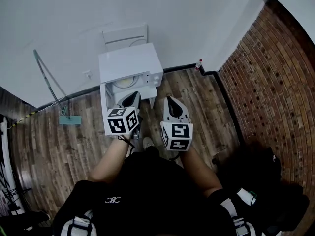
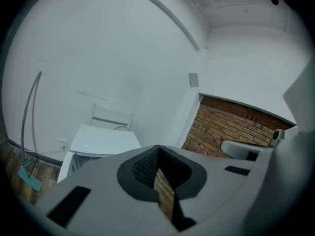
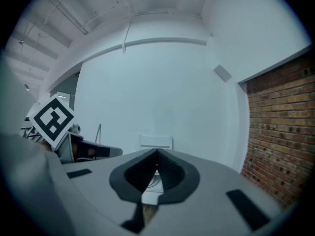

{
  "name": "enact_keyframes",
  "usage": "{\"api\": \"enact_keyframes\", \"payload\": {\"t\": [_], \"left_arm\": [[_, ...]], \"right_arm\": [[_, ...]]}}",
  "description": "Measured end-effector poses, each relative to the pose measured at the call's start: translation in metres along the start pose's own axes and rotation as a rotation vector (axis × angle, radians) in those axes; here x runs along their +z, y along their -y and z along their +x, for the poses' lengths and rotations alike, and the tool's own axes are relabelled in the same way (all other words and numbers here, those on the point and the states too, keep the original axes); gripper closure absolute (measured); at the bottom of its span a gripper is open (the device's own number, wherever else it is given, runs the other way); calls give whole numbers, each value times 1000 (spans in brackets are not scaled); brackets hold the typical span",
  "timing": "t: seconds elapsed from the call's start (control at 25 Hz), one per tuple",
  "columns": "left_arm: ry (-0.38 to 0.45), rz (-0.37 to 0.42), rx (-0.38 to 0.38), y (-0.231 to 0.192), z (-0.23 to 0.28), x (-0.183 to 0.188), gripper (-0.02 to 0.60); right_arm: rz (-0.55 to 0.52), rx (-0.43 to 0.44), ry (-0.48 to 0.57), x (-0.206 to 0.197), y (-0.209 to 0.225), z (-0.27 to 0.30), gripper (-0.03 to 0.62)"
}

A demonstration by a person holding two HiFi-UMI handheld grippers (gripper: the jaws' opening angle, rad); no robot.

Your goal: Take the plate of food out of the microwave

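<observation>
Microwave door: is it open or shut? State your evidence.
Open. The door stands swung out from the microwave, and the plate shows inside.

Microwave [image 1: 130, 65]: white casing. Plate [image 1: 123, 82] inside: pale cream.
Floor [image 1: 206, 107]: brown wood-grain planks.
Side wall [image 1: 275, 73]: red-brown brick with pale mortar lines. Back wall [image 1: 74, 14]: plain white.
Left gripper [image 1: 132, 98] and right gripper [image 1: 170, 100]: grey bodies, black lining on the jaws, cubes with black-and-white square markers.
Long-handled floor tool [image 1: 70, 119]: teal head.
Bottle [image 1: 199, 64]: red cap.
</observation>
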State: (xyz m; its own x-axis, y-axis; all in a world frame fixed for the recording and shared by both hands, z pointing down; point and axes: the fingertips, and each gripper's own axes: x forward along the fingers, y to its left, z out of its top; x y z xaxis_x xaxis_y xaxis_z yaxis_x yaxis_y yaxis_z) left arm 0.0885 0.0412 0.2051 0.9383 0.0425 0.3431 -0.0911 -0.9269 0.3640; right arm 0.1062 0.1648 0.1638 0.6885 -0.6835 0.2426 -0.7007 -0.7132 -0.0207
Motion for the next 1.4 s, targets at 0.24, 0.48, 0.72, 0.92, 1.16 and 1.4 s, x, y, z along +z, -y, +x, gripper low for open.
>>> {"api": "enact_keyframes", "payload": {"t": [0.24, 0.48, 0.72, 0.92, 1.16, 1.4], "left_arm": [[-15, -19, 20, -34, 55, 21, 584], [-4, 8, 33, -62, 97, 44, 584], [28, 25, 48, -75, 110, 59, 584], [45, -20, 100, -98, 105, 54, 584], [77, -86, 207, -128, 87, 45, 584], [116, -156, 361, -151, 71, 31, 584]], "right_arm": [[49, 23, -39, 9, 20, 69, 582], [38, 28, -38, 22, 34, 128, 582], [25, 75, -59, 23, 26, 163, 582], [-15, 163, -98, 16, -5, 188, 582], [-59, 300, -150, 5, -43, 210, 582], [-105, 439, -208, -14, -62, 233, 582]]}}
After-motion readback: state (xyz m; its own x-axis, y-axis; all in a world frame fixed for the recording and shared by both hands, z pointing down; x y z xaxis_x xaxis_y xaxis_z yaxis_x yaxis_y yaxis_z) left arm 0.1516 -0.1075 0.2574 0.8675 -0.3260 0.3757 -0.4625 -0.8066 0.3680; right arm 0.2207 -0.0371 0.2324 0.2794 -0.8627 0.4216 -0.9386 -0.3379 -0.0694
